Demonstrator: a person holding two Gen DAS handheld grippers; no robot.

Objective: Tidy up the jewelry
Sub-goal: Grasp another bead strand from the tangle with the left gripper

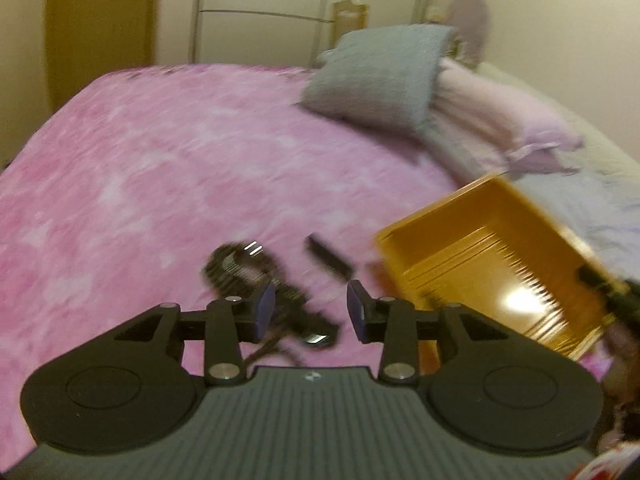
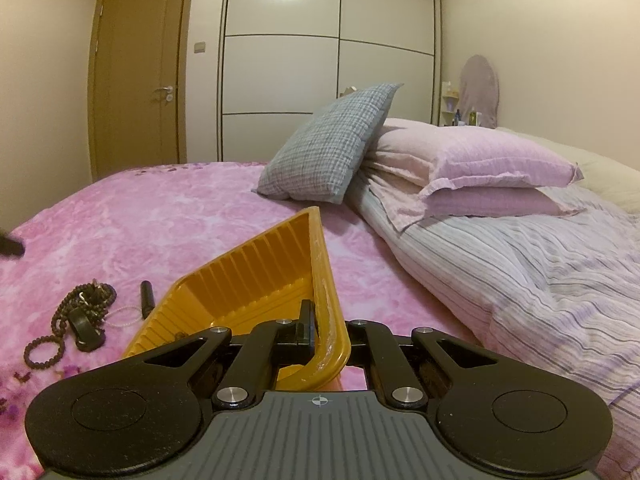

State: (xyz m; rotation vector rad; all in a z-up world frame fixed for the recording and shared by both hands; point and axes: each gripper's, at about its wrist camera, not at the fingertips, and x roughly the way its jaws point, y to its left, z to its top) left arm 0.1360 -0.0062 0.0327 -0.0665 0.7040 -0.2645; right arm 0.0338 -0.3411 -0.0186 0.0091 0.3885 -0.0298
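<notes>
A heap of dark beaded jewelry (image 1: 240, 272) lies on the pink blanket (image 1: 160, 168), blurred in the left wrist view. My left gripper (image 1: 310, 304) hangs open just above it, and its blue pads (image 1: 266, 308) grip nothing. A short black bar (image 1: 330, 258) lies beside the heap. The right wrist view shows the same beads (image 2: 86, 304), a bead bracelet (image 2: 42, 350), a thin pale chain (image 2: 128, 316) and the black bar (image 2: 147, 292). My right gripper (image 2: 328, 332) is shut on the near rim of a ribbed yellow tray (image 2: 256, 280), which is tilted off the bed. The tray (image 1: 480, 256) looks empty.
A grey checked pillow (image 2: 332, 148) leans on two pink pillows (image 2: 472, 160) at the head of the bed. A striped sheet (image 2: 520, 272) covers the right side. Behind stand a white wardrobe (image 2: 328, 48) and a brown door (image 2: 136, 72).
</notes>
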